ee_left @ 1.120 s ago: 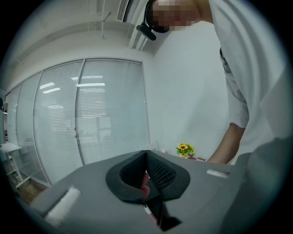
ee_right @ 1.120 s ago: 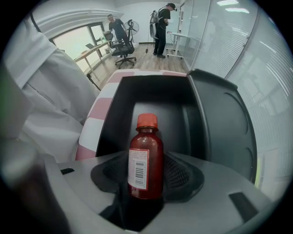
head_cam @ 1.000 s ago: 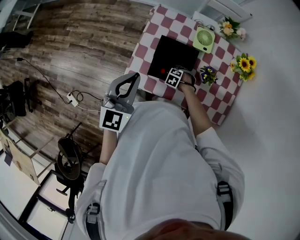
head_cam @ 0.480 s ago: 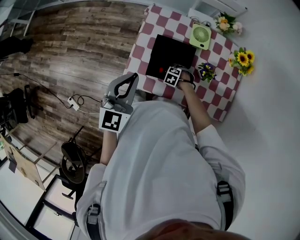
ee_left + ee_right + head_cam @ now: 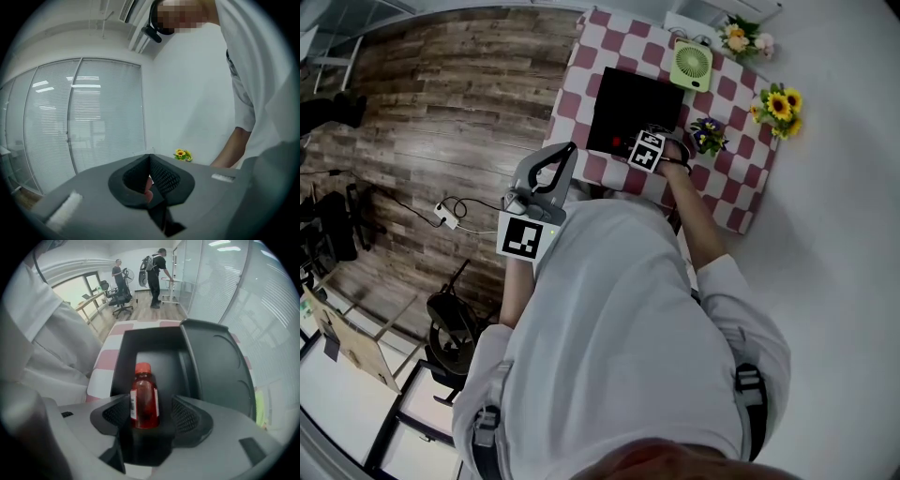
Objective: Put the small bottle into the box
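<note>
Looking along the right gripper (image 5: 150, 417), we found that its jaws had just been opening and stood wide. A clear gap showed on either side of the small bottle (image 5: 144, 394), so the pads did not press on it. The bottle, red with an orange-red cap, looked to be lying on the floor of the black box (image 5: 123, 363), between the open jaws but free of them, its cap pointing away from us. We judged the placing as good as done, since the bottle was released inside the box. What remained was to draw the gripper out without dragging the bottle along. The left gripper (image 5: 150, 159) was held off the table beside our body, its jaws closed tip to tip on nothing. As for room, the box's left wall ran just beside one jaw and the open lid (image 5: 218, 369) was close on the right, so a sideways exit looked cramped. Straight back along the jaws seemed the open way. In the head view the box sat on the checked table (image 5: 581, 66) near its front edge. A small pot of flowers (image 5: 706, 134) stood just beside the right gripper and a pale green fan (image 5: 691, 66) stood past the box's far end, both worth avoiding.
</note>
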Action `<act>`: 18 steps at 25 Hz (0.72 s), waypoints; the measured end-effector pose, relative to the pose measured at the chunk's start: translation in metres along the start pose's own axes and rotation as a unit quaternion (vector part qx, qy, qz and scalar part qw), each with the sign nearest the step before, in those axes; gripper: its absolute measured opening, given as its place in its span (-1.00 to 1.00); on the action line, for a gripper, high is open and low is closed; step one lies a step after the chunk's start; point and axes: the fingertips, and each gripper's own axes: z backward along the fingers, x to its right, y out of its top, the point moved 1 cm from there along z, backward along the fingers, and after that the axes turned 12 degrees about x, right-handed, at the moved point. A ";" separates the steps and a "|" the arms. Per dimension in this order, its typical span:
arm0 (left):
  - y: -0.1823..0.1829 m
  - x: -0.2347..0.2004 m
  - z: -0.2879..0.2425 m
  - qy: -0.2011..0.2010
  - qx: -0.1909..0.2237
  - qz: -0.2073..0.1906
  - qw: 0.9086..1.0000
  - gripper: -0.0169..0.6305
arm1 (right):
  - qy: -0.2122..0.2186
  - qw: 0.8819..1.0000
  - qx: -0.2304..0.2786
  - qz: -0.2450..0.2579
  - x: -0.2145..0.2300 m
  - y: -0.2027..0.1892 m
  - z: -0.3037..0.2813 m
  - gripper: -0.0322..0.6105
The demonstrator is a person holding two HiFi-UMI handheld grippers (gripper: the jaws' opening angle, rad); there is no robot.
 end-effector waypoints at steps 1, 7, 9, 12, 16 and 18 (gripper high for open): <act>0.000 0.000 -0.001 -0.002 0.004 0.005 1.000 -0.95 | -0.006 1.000 0.011 -0.010 0.002 0.003 0.007 -0.05; 0.001 0.000 -0.013 -0.007 0.031 0.054 0.998 -0.95 | -0.047 0.978 0.139 -0.146 0.015 0.022 0.057 -0.12; 0.001 -0.001 -0.017 -0.012 0.039 0.062 0.997 -0.95 | -0.064 0.950 0.218 -0.215 0.021 0.034 0.080 -0.13; 0.002 -0.003 -0.025 -0.025 0.047 0.069 0.996 -0.95 | -0.097 0.888 0.342 -0.291 0.031 0.055 0.127 -0.25; 0.008 -0.005 -0.037 -0.040 0.065 0.078 0.994 -0.95 | -0.167 0.794 0.498 -0.306 0.035 0.083 0.209 -0.63; 0.015 -0.010 -0.045 -0.041 0.074 0.080 0.993 -0.95 | -0.202 0.756 0.557 -0.276 0.031 0.102 0.255 -0.85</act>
